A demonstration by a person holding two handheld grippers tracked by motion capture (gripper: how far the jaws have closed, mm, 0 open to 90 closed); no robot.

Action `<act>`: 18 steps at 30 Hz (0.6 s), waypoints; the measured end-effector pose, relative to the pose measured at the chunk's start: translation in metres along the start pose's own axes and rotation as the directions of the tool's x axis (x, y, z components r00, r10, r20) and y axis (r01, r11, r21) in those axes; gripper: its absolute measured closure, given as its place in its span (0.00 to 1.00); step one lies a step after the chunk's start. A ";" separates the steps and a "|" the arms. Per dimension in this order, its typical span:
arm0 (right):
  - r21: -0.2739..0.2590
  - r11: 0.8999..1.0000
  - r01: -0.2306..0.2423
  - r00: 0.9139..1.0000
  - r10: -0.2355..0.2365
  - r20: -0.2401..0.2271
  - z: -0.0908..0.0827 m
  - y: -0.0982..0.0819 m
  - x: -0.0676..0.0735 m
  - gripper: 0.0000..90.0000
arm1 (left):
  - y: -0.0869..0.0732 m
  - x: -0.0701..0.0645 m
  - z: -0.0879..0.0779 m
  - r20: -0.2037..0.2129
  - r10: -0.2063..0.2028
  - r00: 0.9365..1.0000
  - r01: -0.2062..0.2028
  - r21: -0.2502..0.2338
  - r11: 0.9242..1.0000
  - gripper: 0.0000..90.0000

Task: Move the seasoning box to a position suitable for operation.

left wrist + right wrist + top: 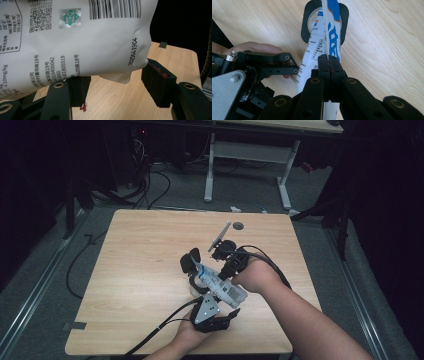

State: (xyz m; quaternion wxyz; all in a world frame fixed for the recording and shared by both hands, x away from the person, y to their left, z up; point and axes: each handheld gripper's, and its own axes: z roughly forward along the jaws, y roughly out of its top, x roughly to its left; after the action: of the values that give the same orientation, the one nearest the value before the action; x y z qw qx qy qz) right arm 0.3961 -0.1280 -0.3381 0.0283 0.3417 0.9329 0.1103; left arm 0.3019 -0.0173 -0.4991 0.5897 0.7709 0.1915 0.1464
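Note:
A white and blue printed bag (222, 286) hangs over the middle of the wooden table (140, 270). My right gripper (328, 61) is shut on the bag's thin sealed edge (325, 30), jaws pressed flat together. From the near side my left gripper (115, 85) takes the bag's white body (87, 50) between its two pads; the bag touches both. In the high view the left gripper (212, 296) sits under the bag and the right gripper (227, 270) beside it. The bag's far end dips over a black rounded holder (305, 25) with a clear round vessel inside, also at the bag's far end in the high view (190, 262).
A small dark round spot (238, 225) marks the table's far edge. A strip of tape (75, 325) lies at the near left corner. Beyond the table stand a white desk frame (210, 170) and loose cables (150, 185) on the floor.

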 end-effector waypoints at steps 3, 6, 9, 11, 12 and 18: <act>0.000 1.000 0.004 1.000 -0.004 0.001 -0.001 0.000 0.000 1.00 | 0.000 0.000 0.000 0.000 -0.001 1.000 0.001 -0.001 1.000 0.46; 0.003 1.000 0.004 1.000 -0.004 0.001 -0.001 0.000 0.000 1.00 | 0.001 0.000 0.000 0.000 0.001 1.000 -0.001 -0.002 1.000 0.46; 0.001 1.000 0.007 1.000 -0.007 0.001 -0.001 0.001 0.000 1.00 | 0.001 0.000 0.000 -0.001 0.001 1.000 -0.001 -0.002 1.000 0.46; 0.000 1.000 0.007 1.000 -0.007 0.002 -0.001 0.001 0.000 1.00 | 0.001 0.000 0.000 -0.001 0.000 1.000 0.000 -0.003 1.000 0.46; 0.001 1.000 0.010 1.000 -0.010 0.002 -0.001 0.001 0.000 1.00 | 0.001 0.000 0.000 -0.002 0.001 1.000 -0.001 -0.004 1.000 0.46; 0.003 1.000 0.010 1.000 -0.010 0.004 -0.001 0.002 0.000 1.00 | 0.001 0.000 0.000 -0.003 -0.002 1.000 0.002 -0.008 1.000 0.46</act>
State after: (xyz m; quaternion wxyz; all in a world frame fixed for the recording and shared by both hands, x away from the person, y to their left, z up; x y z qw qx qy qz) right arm 0.3974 -0.1266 -0.3363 0.0302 0.3371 0.9347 0.1081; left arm 0.3024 -0.0176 -0.4982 0.5926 0.7681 0.1924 0.1477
